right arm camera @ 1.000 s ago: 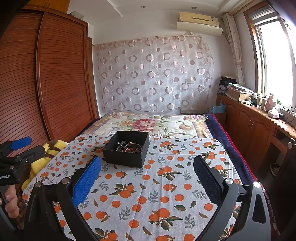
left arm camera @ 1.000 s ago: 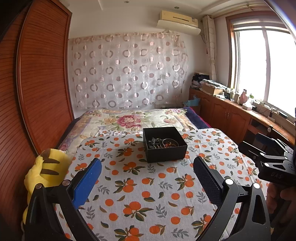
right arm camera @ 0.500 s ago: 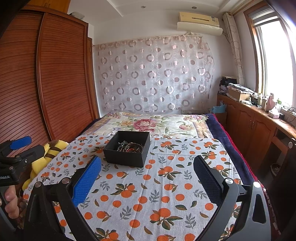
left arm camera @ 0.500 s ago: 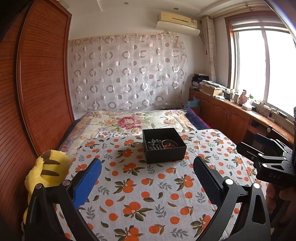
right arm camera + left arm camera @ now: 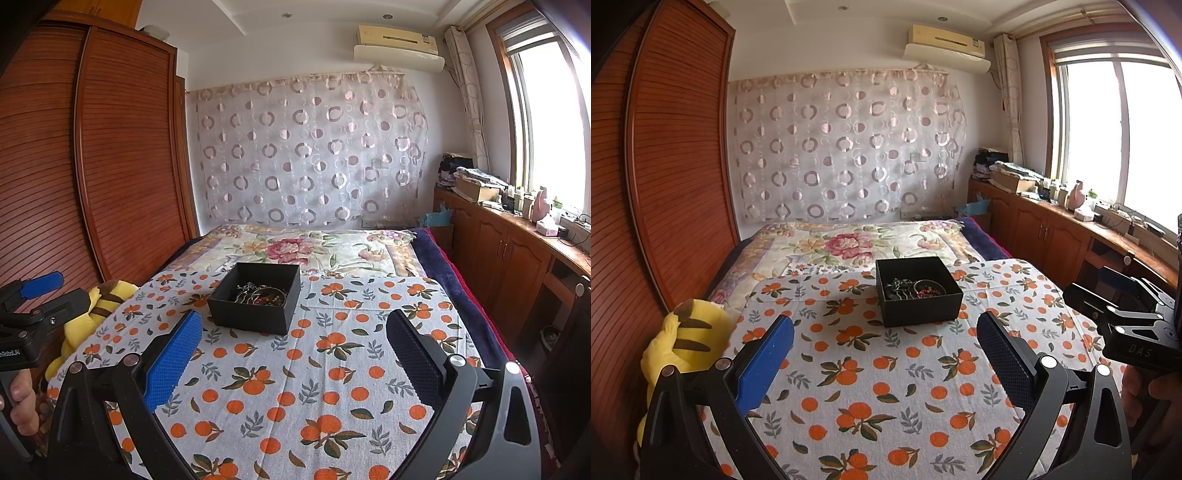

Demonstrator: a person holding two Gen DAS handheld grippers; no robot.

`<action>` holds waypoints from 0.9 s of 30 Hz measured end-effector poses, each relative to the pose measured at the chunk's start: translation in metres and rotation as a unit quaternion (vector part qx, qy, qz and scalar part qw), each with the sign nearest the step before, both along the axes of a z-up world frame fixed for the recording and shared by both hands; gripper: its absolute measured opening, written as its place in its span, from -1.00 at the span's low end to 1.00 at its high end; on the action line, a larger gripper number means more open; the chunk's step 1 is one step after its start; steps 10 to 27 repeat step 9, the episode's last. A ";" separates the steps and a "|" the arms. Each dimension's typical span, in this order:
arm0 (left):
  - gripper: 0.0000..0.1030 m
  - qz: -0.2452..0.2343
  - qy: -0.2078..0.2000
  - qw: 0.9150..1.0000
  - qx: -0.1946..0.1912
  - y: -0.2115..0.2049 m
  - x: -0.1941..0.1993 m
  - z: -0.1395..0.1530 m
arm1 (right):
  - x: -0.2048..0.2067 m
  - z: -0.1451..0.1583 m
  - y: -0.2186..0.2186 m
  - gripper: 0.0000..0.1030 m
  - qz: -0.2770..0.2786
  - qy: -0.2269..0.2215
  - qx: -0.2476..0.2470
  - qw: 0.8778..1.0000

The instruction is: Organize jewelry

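Yellow plush with brown stripes, a single stuffed toy (image 5: 683,343), lies at the left edge of the bed, against the slatted wooden wardrobe (image 5: 679,155). Next comes the left gripper (image 5: 885,363), hovering over the orange-print cloth (image 5: 871,369) with its jaws wide and nothing between them; one pad is blue, the other dark.

Ahead of it, near the middle of the bed, sits one black box (image 5: 919,308), open-topped, resting on the cloth. Inside is the jewelry (image 5: 914,288): a tangle of silvery chain, some dark red beads and what looks like a bangle. How many separate pieces there are cannot be counted from here; they overlap too much.

The right gripper (image 5: 294,360) is further right, also spread wide and empty, with the box ahead and slightly to its left in its own view.

The pieces are probably light, thin and slippery, and the chains will likely drag one another out if pulled from the middle. A pinch on a free loop or the rim of the bangle seems the safest hold, lifted slowly. The box looks like stiff card and light, so it may slide on the soft bedding; steadying one wall with the other gripper would help.
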State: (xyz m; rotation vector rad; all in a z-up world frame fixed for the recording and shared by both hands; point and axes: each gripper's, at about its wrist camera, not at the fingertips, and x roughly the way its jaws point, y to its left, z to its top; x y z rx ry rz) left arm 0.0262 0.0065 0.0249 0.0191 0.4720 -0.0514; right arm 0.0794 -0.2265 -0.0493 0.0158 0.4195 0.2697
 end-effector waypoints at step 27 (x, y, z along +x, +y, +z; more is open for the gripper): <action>0.85 0.000 0.000 1.000 0.000 0.000 0.000 -0.001 | 0.000 -0.001 -0.001 0.95 0.000 0.000 0.001 1.000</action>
